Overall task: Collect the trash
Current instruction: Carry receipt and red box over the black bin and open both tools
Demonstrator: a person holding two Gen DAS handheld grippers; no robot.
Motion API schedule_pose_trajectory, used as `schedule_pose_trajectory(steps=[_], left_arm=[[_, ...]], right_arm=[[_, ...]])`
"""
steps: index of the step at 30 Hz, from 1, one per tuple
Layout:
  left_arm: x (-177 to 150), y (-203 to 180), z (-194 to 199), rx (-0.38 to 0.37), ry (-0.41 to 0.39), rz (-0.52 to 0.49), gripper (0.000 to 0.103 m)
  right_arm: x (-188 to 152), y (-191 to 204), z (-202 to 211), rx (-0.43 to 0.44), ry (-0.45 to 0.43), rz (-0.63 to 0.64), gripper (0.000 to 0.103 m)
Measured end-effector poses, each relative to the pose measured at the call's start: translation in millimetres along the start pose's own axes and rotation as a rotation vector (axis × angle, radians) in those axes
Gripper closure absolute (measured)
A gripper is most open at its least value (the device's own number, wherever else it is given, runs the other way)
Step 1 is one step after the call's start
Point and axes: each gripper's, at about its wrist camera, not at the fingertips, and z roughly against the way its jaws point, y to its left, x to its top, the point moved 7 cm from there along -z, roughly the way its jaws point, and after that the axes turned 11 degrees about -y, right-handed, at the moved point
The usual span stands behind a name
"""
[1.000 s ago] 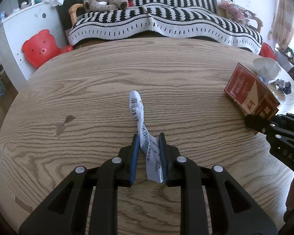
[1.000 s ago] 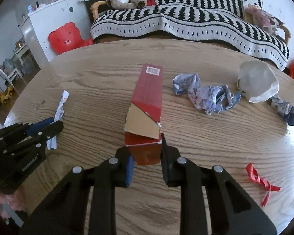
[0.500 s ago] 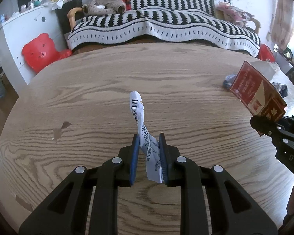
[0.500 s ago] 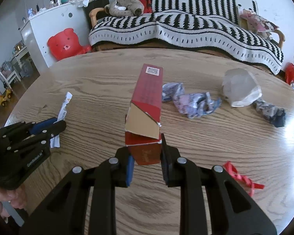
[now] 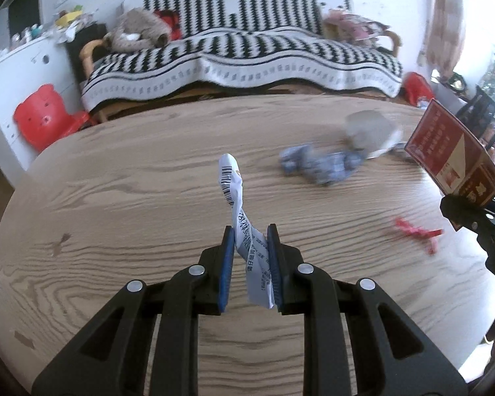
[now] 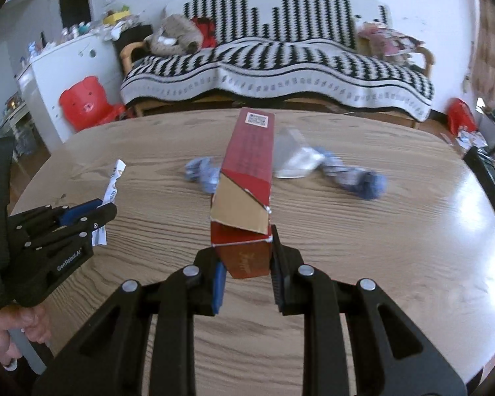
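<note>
My left gripper is clamped nearly shut on a twisted paper receipt, whose barcoded end sticks up past my fingertips, clear of the wooden table. My right gripper is closed on the near end of a long red carton, squeezing it from both sides; the carton points away from me with its far end raised above the tabletop.

More trash lies on the table ahead: a crumpled blue-grey wrapper, a pale crumpled bag just behind it, and a red scrap nearer my right side. These are blurred, so I can't tell whether the wrapper and bag touch.

The wide stretch of table to my left is bare wood, with only a small dark mark on it. The table's rounded far edge curves in front of a sofa with a black-and-white striped blanket. A red bear-faced stool stands by a white cabinet beyond the left edge. In the right view, a hand grips the left tool's handle at the lower left corner.
</note>
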Motion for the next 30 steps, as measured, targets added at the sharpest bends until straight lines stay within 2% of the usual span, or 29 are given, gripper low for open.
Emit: schedule_pose_trajectory(steps=[8,17,24,30], left_arm=[[12.0,-110.5,18.6,-0.159,-0.035,-0.062,0.084],[-5.1,-241.4,31.4,-0.337,-0.020,-0.156,0.084],[-22.5,-348.7,57.9,-0.519,-0.027,-0.219,0.084],[-57.1,-448.2,81.9,-0.685,0.001,-0.289,0.084]], right_arm=[[-13.7,-101.3,72.7,-0.131,-0.036,-0.074,0.080],[-51.5,-226.6,155.0,-0.298,-0.062,-0.231,0.080],[-106.7,-313.5,221.4,-0.437,-0.062,-0.356,0.080],[-170.3,-378.7,277.3,-0.550,-0.036,-0.466,0.080]])
